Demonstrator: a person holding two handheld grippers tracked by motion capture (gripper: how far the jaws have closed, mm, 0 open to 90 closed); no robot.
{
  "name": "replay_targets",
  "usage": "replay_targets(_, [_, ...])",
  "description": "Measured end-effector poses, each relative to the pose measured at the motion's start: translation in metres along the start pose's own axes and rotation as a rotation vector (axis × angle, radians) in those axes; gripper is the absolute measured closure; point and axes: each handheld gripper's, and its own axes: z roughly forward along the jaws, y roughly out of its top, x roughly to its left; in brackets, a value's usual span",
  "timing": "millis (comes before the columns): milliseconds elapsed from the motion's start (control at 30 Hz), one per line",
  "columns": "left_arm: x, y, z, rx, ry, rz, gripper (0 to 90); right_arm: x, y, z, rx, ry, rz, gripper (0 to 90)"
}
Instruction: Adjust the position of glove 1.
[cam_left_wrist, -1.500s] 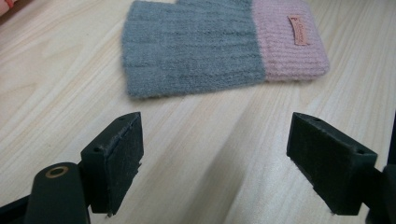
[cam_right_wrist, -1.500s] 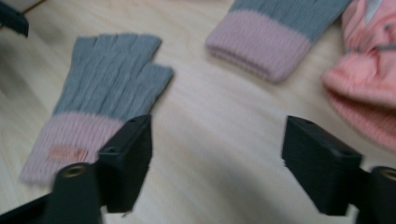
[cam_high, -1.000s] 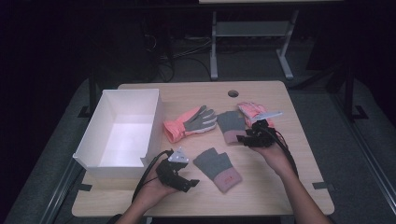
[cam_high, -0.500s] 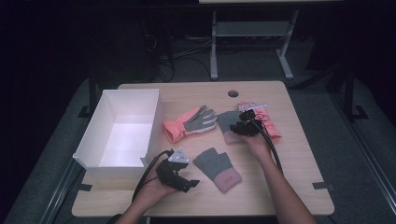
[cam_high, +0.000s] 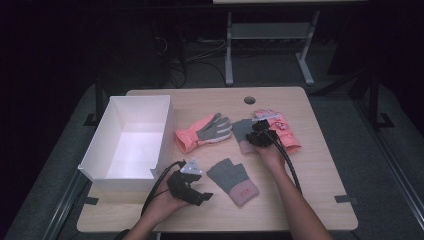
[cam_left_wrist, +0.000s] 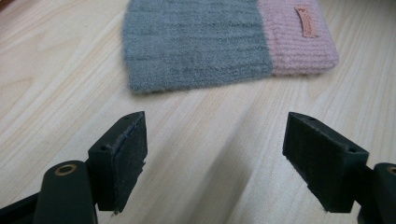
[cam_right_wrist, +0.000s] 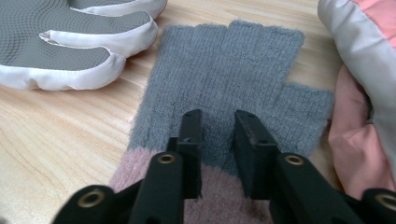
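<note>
Two knitted fingerless gloves, grey with pink cuffs, lie on the worktop (cam_high: 310, 200). The far knitted glove (cam_right_wrist: 233, 70) sits flat between the pink ski glove (cam_high: 202, 132), palm up to its left, and a second ski glove (cam_high: 280, 127) touching its right edge. The right gripper (cam_high: 260, 136) is down on this far knitted glove near the cuff line; its jaws have just been closing and stand narrow, a ridge of grey knit between the pads (cam_right_wrist: 191, 135). Whether they pinch it yet I cannot tell for sure; the pads look pressed into the fabric.

The near knitted glove (cam_high: 233, 180) lies towards the front edge, cuff pointing right. The left gripper (cam_high: 200, 196) rests just beside it, jaws wide apart over bare wood, nothing between them.

A white box (cam_high: 100, 150) stands at the left of the worktop.
</note>
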Motion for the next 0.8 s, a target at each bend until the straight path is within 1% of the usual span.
replay_targets(33, [0.0, 0.0, 0.0, 0.0, 0.0, 0.0, 21.6, 0.0, 0.0, 0.0, 0.0, 0.0, 0.0, 74.1])
replay_targets(67, [0.0, 0.0, 0.0, -0.001, 0.002, 0.0, 21.6, 0.0, 0.0, 0.0, 0.002, 0.003, -0.002, 77.2])
replay_targets(100, [0.001, -0.001, 0.0, 0.004, 0.001, -0.001, 21.6, -0.002, 0.0, 0.0, 0.002, 0.008, -0.005, 83.5])
replay_targets(133, [0.001, -0.001, 0.0, 0.0, 0.003, -0.003, 21.6, -0.002, -0.001, 0.0, 0.0, 0.014, -0.006, 84.4])
replay_targets(233, [0.002, -0.001, 0.0, -0.001, 0.005, -0.003, 21.6, -0.003, -0.001, -0.001, 0.0, 0.025, -0.029, 85.8])
replay_targets(300, [0.002, -0.001, 0.0, -0.004, 0.005, -0.006, 21.6, -0.004, -0.001, -0.003, 0.005, 0.043, -0.042, 86.4])
replay_targets(400, [0.002, -0.001, 0.0, -0.005, 0.005, -0.007, 21.6, -0.007, -0.001, -0.008, 0.002, 0.086, -0.039, 86.6])
replay_targets(433, [0.002, -0.001, 0.001, -0.005, 0.004, -0.005, 21.6, -0.008, -0.001, -0.011, 0.007, 0.097, -0.031, 86.6])
replay_targets(467, [0.002, -0.001, 0.001, -0.007, 0.003, -0.005, 21.7, -0.009, 0.0, -0.013, -0.002, 0.104, -0.036, 86.6])
replay_targets(500, [0.002, 0.0, 0.001, -0.007, 0.003, -0.004, 21.6, -0.009, 0.001, -0.015, -0.002, 0.116, -0.031, 86.7])
replay_targets(533, [0.001, -0.001, 0.002, -0.008, 0.0, -0.012, 21.6, -0.01, 0.001, -0.018, -0.012, 0.121, -0.04, 86.7])
replay_targets(567, [0.001, 0.0, 0.002, -0.009, 0.0, -0.011, 21.6, -0.01, 0.002, -0.021, -0.01, 0.136, -0.028, 86.7])
replay_targets(700, [0.001, 0.0, 0.002, -0.008, -0.001, -0.012, 21.6, -0.013, 0.003, -0.029, -0.022, 0.166, -0.022, 86.7])
replay_targets(767, [0.0, 0.0, 0.002, -0.011, -0.002, -0.014, 21.6, -0.015, 0.003, -0.035, -0.033, 0.178, -0.027, 86.7])
replay_targets(800, [-0.001, -0.001, 0.002, -0.014, -0.002, -0.014, 21.6, -0.014, 0.004, -0.038, -0.03, 0.178, -0.025, 86.7])
